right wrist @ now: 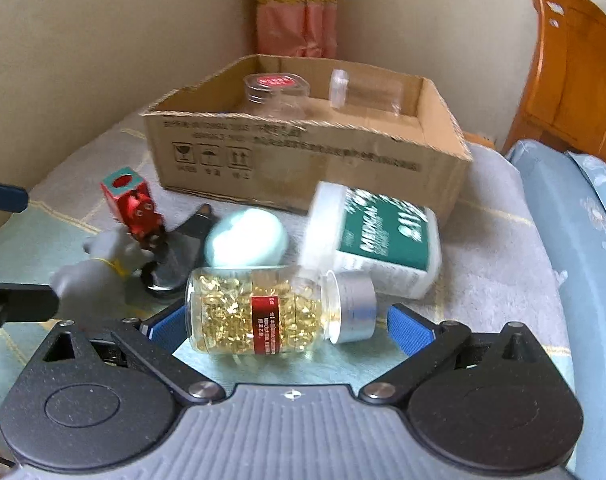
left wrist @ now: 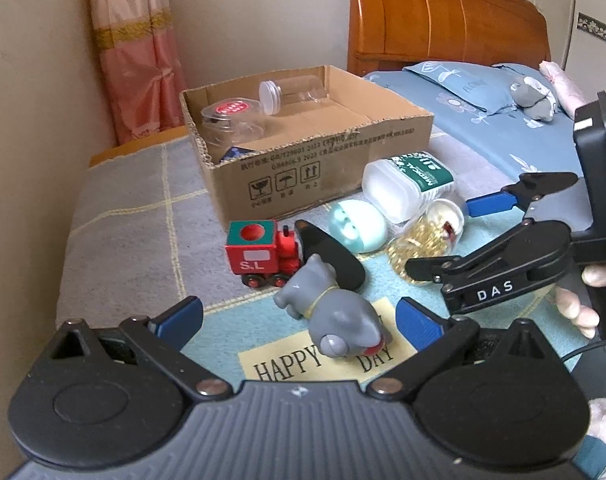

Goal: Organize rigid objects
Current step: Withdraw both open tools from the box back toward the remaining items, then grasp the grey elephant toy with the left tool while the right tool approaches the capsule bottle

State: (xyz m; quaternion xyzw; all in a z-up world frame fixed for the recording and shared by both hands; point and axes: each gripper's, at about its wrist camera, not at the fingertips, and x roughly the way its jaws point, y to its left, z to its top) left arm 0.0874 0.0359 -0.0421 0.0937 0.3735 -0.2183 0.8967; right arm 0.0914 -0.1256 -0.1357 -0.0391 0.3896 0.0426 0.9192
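Note:
A grey animal figurine (left wrist: 331,316) lies on its side on the "HAPPY DAY" mat (left wrist: 287,360). My left gripper (left wrist: 299,322) is open, one blue pad on each side of the figurine. A clear bottle of gold capsules (right wrist: 259,312) with a silver cap lies flat between the pads of my open right gripper (right wrist: 289,326). In the left wrist view the right gripper (left wrist: 451,236) reaches in from the right over that bottle (left wrist: 419,248). The cardboard box (left wrist: 303,168) stands behind, holding a red-lidded clear jar (left wrist: 231,120) and a white-capped clear bottle (left wrist: 291,94).
A red toy train (left wrist: 263,254), a black object (left wrist: 331,256), a teal egg-shaped case (left wrist: 357,226) and a white bottle with a green label (left wrist: 407,184) lie before the box. A blue-sheeted bed (left wrist: 503,136) and wooden headboard (left wrist: 443,16) are right; wall and curtain (left wrist: 135,48) left.

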